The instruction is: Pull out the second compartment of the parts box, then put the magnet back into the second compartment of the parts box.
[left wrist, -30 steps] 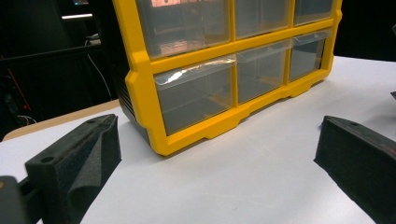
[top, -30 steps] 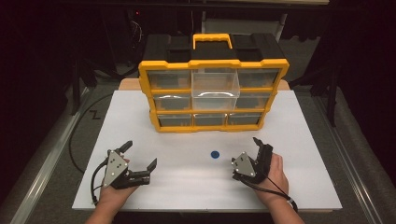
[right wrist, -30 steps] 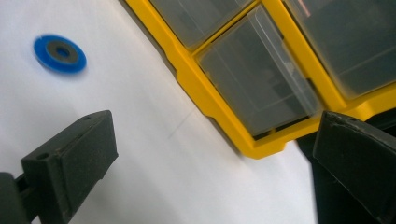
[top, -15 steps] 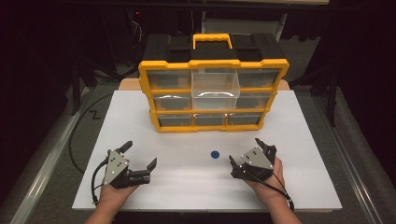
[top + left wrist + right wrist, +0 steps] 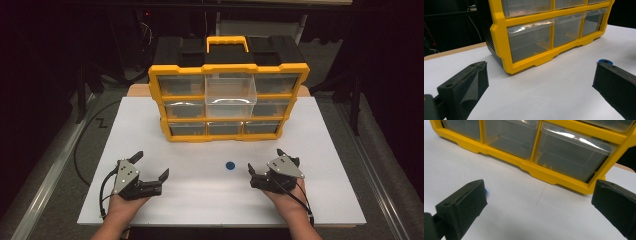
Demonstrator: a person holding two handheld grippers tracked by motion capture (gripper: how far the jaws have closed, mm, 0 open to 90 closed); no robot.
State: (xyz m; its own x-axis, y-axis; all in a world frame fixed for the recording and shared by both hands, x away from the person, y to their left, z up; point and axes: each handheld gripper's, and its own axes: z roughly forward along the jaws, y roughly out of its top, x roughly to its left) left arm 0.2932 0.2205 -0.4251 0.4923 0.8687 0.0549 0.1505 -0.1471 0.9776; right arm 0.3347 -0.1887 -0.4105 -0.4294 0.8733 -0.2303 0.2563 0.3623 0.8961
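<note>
Blue disc (image 5: 230, 165) lies between both open claws, and the right claw (image 5: 263, 169) has turned left toward it, ready to grab.

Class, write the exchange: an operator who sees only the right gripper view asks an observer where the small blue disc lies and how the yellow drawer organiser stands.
Operator: I see a blue edge beside one jaw. Where is the disc?
Observer: The small round blue disc lies on the white board between the right gripper and the left gripper, nearer the right.
Operator: Any drawer open?
Observer: A clear plastic drawer in the middle column of the yellow organiser stands pulled out.
</note>
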